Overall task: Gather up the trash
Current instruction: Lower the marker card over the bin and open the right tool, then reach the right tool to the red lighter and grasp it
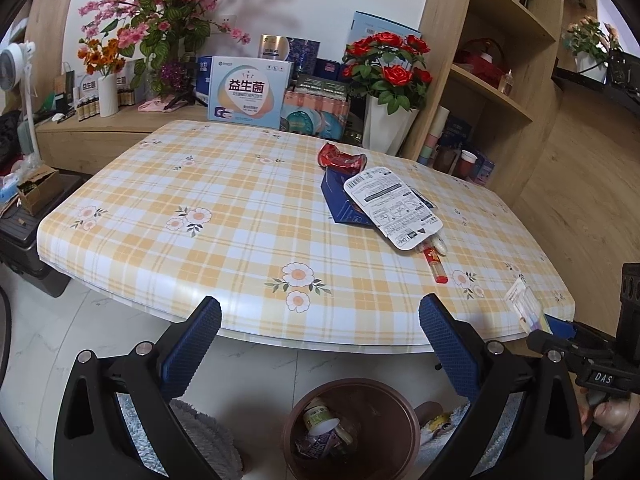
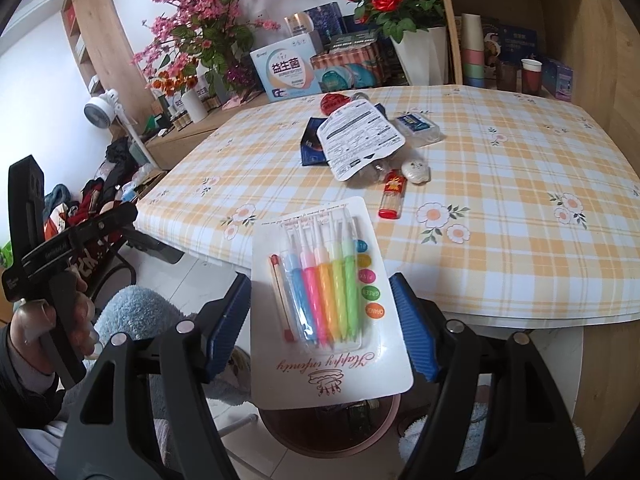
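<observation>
My right gripper [image 2: 322, 280] is shut on a pack of coloured candles [image 2: 328, 300], its blue pads against the card's two long edges. The pack hangs off the table's near edge, over a brown bin [image 2: 320, 436]. In the left wrist view the same pack [image 1: 524, 306] shows at the far right. My left gripper [image 1: 320, 308] stands open and empty at the table's front edge, above the bin [image 1: 396, 420], which holds a cup and wrappers. On the checked tablecloth [image 1: 220, 200] lie a red wrapper [image 1: 342, 159], a blue packet [image 1: 340, 204], a white blister card [image 1: 390, 204] and a red lighter [image 1: 436, 268].
A clear plastic box [image 2: 418, 126] and a white round piece [image 2: 416, 170] lie beside the pile. Boxes [image 1: 248, 90] and a white vase of red roses [image 1: 386, 128] line the table's far side. Shelves [image 1: 500, 80] stand to the right. A fluffy rug [image 1: 204, 432] lies by the bin.
</observation>
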Demonstrator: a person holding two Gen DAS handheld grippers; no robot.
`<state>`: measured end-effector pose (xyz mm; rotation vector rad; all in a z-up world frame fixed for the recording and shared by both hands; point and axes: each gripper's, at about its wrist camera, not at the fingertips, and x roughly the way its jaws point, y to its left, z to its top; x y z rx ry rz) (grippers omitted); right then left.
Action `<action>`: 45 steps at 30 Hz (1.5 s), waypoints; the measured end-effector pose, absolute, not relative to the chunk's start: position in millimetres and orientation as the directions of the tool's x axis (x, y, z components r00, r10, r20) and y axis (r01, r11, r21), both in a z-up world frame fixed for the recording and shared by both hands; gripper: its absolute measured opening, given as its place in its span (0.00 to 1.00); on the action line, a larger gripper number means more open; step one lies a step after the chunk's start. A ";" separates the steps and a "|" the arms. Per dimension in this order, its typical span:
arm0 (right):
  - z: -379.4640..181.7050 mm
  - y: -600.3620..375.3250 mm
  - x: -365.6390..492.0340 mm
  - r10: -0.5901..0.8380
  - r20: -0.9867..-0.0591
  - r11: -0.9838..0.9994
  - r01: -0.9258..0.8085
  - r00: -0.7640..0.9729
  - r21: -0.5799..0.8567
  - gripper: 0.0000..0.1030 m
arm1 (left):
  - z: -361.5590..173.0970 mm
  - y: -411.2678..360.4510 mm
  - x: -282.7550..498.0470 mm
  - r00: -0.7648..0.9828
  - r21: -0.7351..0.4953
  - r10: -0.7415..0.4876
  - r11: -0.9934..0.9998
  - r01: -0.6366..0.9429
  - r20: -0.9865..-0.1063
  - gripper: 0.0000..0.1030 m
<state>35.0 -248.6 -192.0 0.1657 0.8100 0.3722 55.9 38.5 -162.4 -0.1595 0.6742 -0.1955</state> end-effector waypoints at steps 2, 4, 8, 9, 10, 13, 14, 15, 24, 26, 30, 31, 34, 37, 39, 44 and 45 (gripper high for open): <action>-192.8 -244.8 35.1 0.392 -0.678 0.920 -0.271 0.622 0.283 0.69 | -163.3 40.9 55.8 0.764 -0.212 -0.226 0.970 0.119 -0.604 0.94; -194.5 -240.7 35.3 0.398 -0.683 0.917 -0.280 0.613 0.282 0.69 | -164.5 42.6 55.5 0.763 -0.215 -0.224 0.970 0.114 -0.606 0.94; -198.9 -233.3 35.2 0.410 -0.693 0.912 -0.296 0.593 0.286 0.69 | -167.4 44.9 55.2 0.759 -0.218 -0.220 0.970 0.106 -0.613 0.94; -200.1 -231.8 35.2 0.412 -0.695 0.911 -0.298 0.589 0.287 0.69 | -167.7 45.1 55.0 0.758 -0.218 -0.220 0.970 0.105 -0.614 0.94; -201.4 -230.6 35.2 0.414 -0.698 0.909 -0.301 0.584 0.288 0.70 | -168.2 45.5 54.9 0.757 -0.220 -0.220 0.970 0.103 -0.615 0.94; -206.0 -224.3 36.4 0.430 -0.710 0.901 -0.317 0.558 0.296 0.71 | -169.1 46.3 55.0 0.755 -0.222 -0.220 0.970 0.101 -0.617 0.94; -207.1 -222.3 36.1 0.434 -0.712 0.898 -0.324 0.552 0.296 0.71 | -169.5 46.4 54.8 0.755 -0.223 -0.221 0.970 0.101 -0.618 0.94; -207.1 -219.8 35.1 0.434 -0.712 0.898 -0.332 0.552 0.290 0.72 | -169.8 46.5 54.6 0.755 -0.223 -0.220 0.970 0.101 -0.618 0.94; -204.1 -228.8 36.2 0.354 -0.709 0.934 -0.264 0.610 0.240 0.94 | -173.5 48.7 54.3 0.751 -0.222 -0.215 0.971 0.093 -0.624 0.94; -204.4 -235.5 37.9 0.311 -0.714 0.950 -0.219 0.627 0.222 0.94 | -173.3 48.5 54.7 0.752 -0.222 -0.216 0.971 0.095 -0.623 0.94; -205.9 -248.4 41.2 0.231 -0.720 0.973 -0.142 0.655 0.183 0.94 | -173.5 48.4 54.7 0.751 -0.221 -0.216 0.971 0.096 -0.624 0.94; -206.7 -250.7 41.5 0.216 -0.721 0.976 -0.129 0.658 0.174 0.94 | -174.1 48.6 54.4 0.751 -0.219 -0.216 0.971 0.097 -0.624 0.94; -208.8 -259.3 42.0 0.168 -0.723 0.985 -0.087 0.670 0.148 0.94 | -174.1 48.6 54.5 0.751 -0.218 -0.215 0.971 0.097 -0.624 0.94; -210.8 -267.1 42.4 0.141 -0.724 0.988 -0.054 0.675 0.142 0.94 | -174.3 48.3 54.6 0.751 -0.217 -0.213 0.971 0.095 -0.625 0.94; -212.0 -271.6 43.1 0.118 -0.725 0.991 -0.030 0.679 0.133 0.94 | -174.9 48.7 54.4 0.751 -0.217 -0.212 0.972 0.094 -0.625 0.94; -217.0 -281.6 45.1 0.061 -0.730 0.994 0.024 0.681 0.106 0.94 | -176.5 49.5 54.6 0.747 -0.209 -0.208 0.973 0.094 -0.631 0.94; -218.6 -283.8 45.7 0.052 -0.733 0.994 0.034 0.678 0.102 0.94 | -177.4 50.3 54.6 0.745 -0.206 -0.206 0.974 0.094 -0.634 0.94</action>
